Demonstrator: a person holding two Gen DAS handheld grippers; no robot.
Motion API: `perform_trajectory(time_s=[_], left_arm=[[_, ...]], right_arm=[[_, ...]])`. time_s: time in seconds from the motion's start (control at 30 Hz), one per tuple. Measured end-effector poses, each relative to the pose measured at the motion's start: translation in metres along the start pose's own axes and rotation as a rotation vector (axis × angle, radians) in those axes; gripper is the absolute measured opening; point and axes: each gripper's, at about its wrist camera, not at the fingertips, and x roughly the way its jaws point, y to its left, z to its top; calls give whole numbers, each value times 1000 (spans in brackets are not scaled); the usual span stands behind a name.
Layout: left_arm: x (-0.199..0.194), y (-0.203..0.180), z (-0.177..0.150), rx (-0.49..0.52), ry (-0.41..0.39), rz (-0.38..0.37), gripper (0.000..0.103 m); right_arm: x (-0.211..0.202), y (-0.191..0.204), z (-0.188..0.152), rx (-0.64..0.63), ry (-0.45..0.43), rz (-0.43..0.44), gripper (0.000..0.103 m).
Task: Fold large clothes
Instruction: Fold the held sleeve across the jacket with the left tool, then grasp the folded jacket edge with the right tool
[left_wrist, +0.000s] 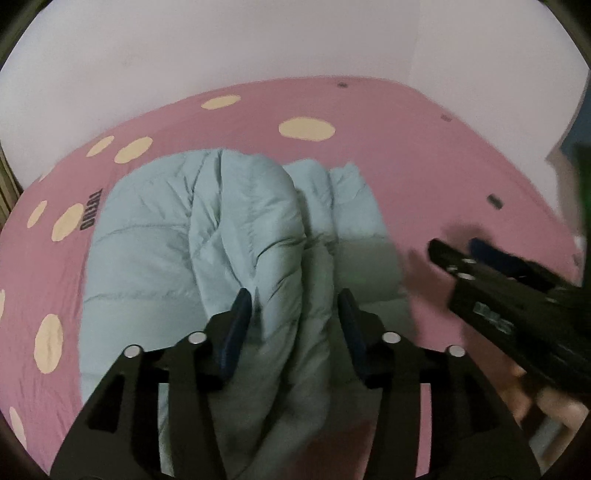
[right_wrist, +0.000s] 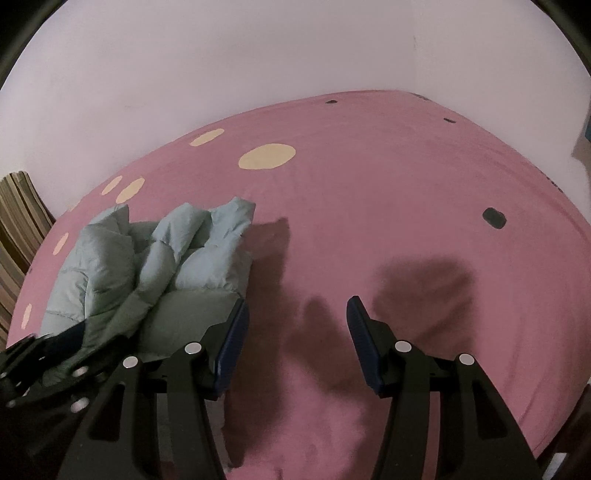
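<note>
A pale blue-green puffer jacket (left_wrist: 221, 229) lies bunched in thick folds on a pink bed sheet (left_wrist: 406, 147) with cream dots. My left gripper (left_wrist: 294, 310) stands open over the jacket's near end. A padded fold runs between its blue pads, and the pads stand apart from it. In the right wrist view the jacket (right_wrist: 155, 266) sits at the left. My right gripper (right_wrist: 297, 310) is open over bare pink sheet just right of the jacket's edge, with nothing between its fingers. The left wrist view shows that gripper blurred at the right.
A white wall backs the bed on the far side and meets a corner at the right. Striped fabric (right_wrist: 18, 221) hangs past the bed's left edge. Small dark patches (right_wrist: 494, 218) mark the sheet at the right. A person's hand (left_wrist: 546, 402) holds the right gripper.
</note>
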Motion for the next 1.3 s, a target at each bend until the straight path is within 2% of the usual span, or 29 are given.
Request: perform_trajectory(time_s=[0.07, 0.13, 0.2, 0.3, 0.33, 0.4, 0.5, 0.6, 0.7, 0.73, 0.8, 0.83, 0.9, 1.0, 1.13, 1.2, 1.3], left_arm=[[-24, 8, -2, -30, -25, -53, 55], [-47, 17, -4, -46, -66, -71, 58], [-65, 30, -6, -56, -113, -46, 63], [-80, 70, -13, -108, -173, 56, 66], [-80, 81, -16, -124, -178, 89, 68], [-72, 112, -23, -173, -174, 158, 68], [-52, 148, -36, -241, -147, 205, 68], [-33, 166, -48, -290, -107, 179, 68], [-18, 169, -57, -288, -90, 155, 68], [-13, 168, -59, -281, -89, 147, 68], [-14, 168, -61, -277, -94, 126, 68], [-15, 168, -58, -277, -101, 120, 68], [-23, 167, -53, -274, -137, 101, 68], [-28, 157, -48, -248, -167, 81, 68], [-3, 137, -47, -178, -101, 73, 68], [15, 125, -48, -140, -55, 81, 69], [36, 121, -49, -148, -9, 68, 68]], right_arm=[[-2, 2, 0, 6, 1, 14, 55], [-3, 4, 1, 8, 5, 33, 55], [-4, 9, 2, 6, 9, 60, 55], [-7, 22, 3, 14, 21, 130, 56], [-8, 28, 4, 15, 27, 161, 64], [-8, 41, 5, 18, 35, 216, 72], [-1, 65, 5, -3, 65, 268, 73], [14, 90, 2, -36, 123, 288, 74], [29, 106, -4, -35, 176, 289, 73], [33, 109, -7, -31, 187, 293, 55], [35, 112, -9, -29, 195, 308, 27], [35, 112, -8, -27, 200, 319, 19], [30, 109, -4, -24, 185, 324, 14], [20, 99, 1, -46, 145, 272, 13], [28, 82, -4, -74, 144, 181, 14], [40, 73, -10, -74, 169, 172, 15], [59, 64, -16, -77, 193, 165, 14]])
